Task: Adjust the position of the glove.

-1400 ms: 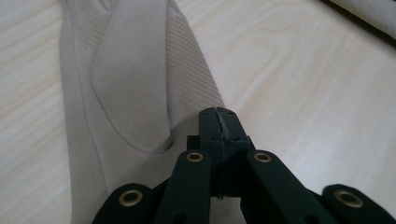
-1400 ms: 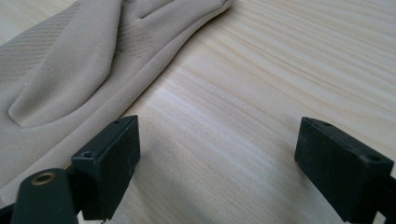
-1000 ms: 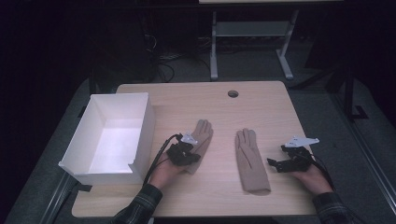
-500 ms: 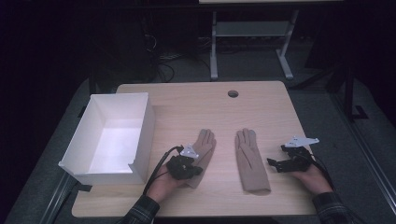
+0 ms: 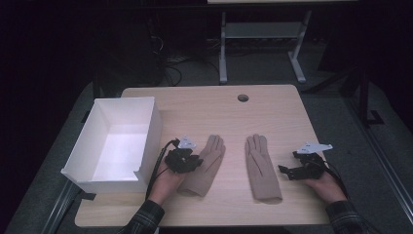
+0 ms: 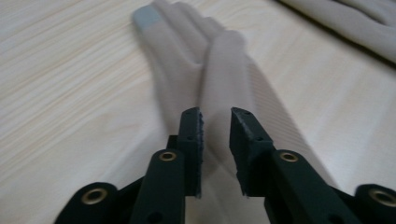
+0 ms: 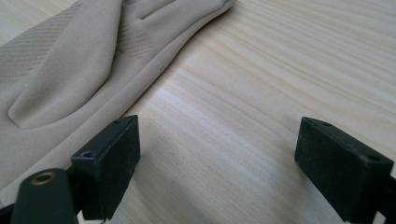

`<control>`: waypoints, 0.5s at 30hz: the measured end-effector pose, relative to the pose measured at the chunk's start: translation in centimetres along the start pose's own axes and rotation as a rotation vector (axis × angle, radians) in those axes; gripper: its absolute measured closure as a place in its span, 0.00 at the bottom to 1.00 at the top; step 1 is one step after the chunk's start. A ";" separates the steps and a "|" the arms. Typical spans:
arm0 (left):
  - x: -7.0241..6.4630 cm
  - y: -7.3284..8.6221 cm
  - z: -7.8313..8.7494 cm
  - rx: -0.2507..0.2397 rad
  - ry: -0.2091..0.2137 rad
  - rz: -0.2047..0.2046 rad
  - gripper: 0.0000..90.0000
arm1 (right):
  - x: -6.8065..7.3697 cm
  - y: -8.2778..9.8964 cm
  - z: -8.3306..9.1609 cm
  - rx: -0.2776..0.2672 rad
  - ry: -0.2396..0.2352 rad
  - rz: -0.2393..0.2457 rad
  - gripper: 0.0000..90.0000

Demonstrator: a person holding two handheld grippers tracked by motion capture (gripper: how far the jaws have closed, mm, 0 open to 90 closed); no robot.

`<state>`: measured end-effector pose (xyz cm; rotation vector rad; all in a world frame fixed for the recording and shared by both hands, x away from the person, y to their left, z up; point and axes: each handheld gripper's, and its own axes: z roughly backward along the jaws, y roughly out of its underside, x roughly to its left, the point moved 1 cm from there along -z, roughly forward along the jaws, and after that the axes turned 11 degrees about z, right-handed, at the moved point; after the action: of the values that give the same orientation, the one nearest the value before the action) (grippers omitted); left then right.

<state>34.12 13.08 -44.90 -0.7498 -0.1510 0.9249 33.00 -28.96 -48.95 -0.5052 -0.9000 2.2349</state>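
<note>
Two beige gloves lie flat on the wooden table point(image 5: 204, 107), fingers pointing away from me. My left gripper point(image 5: 196, 163) rests at the left glove point(image 5: 208, 165), over its left edge. Its jaws have just been opening. In the left gripper view the left gripper point(image 6: 216, 122) shows a narrow gap, with the left glove point(image 6: 224, 60) lying under and beyond the gap, unpinched. My right gripper point(image 5: 285, 170) sits on the table just right of the right glove point(image 5: 262, 168). The right gripper point(image 7: 217, 154) stands wide open over bare wood, the right glove point(image 7: 79, 60) beside its left jaw.
An empty white box point(image 5: 148, 131) stands at the table's left edge, close to my left hand. A round cable hole point(image 5: 243, 97) sits near the far edge. The right glove point(image 6: 355, 18) shows far off in the left gripper view.
The left glove has slid a little toward me with the left gripper. The left gripper then shifted back, away from me and to the left. The right hand has kept still.
</note>
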 end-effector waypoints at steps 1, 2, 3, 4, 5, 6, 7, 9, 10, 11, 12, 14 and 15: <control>0.2 0.1 -0.1 0.005 -0.009 0.004 0.77 | 0.0 0.0 0.0 0.000 0.000 0.000 0.15; 0.5 0.3 -0.2 0.009 -0.020 0.017 0.76 | 0.0 0.0 0.0 0.000 0.000 0.000 0.15; 0.6 0.4 -0.3 0.013 -0.025 0.024 0.76 | 0.0 0.0 0.0 0.000 0.000 -0.001 0.15; 0.6 0.4 -0.3 0.013 -0.025 0.024 0.76 | 0.0 0.0 0.0 0.000 0.000 -0.001 0.15; 0.9 0.5 -0.4 0.012 -0.042 0.033 0.76 | 0.0 0.0 0.0 0.000 0.000 0.000 0.15; 1.0 0.5 -0.5 0.014 -0.044 0.040 0.76 | 0.0 0.0 0.0 0.000 0.000 -0.001 0.15; 1.0 0.5 -0.5 0.014 -0.044 0.040 0.75 | 0.0 0.0 0.0 0.000 0.000 -0.001 0.15; 1.4 0.6 -0.8 0.022 -0.040 0.049 0.73 | 0.0 0.0 0.0 0.000 0.000 -0.001 0.15; 1.4 0.7 -0.8 0.026 -0.037 0.048 0.73 | 0.0 0.0 0.0 0.000 0.000 -0.001 0.15; 1.4 0.7 -0.8 0.026 -0.037 0.048 0.72 | 0.0 0.0 0.0 0.000 0.000 -0.001 0.15; 1.4 0.7 -1.0 0.032 -0.041 0.042 0.72 | 0.0 0.0 0.0 0.000 0.000 -0.001 0.15; 1.4 0.8 -1.2 0.035 -0.035 0.047 0.72 | 0.0 0.0 0.0 0.000 0.000 -0.001 0.15; 1.4 0.8 -1.2 0.037 -0.031 0.047 0.72 | 0.0 0.0 0.0 0.000 0.000 -0.001 0.15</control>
<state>35.00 13.84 -46.60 -0.7076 -0.1432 0.9818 33.01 -28.93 -48.95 -0.5040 -0.8996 2.2343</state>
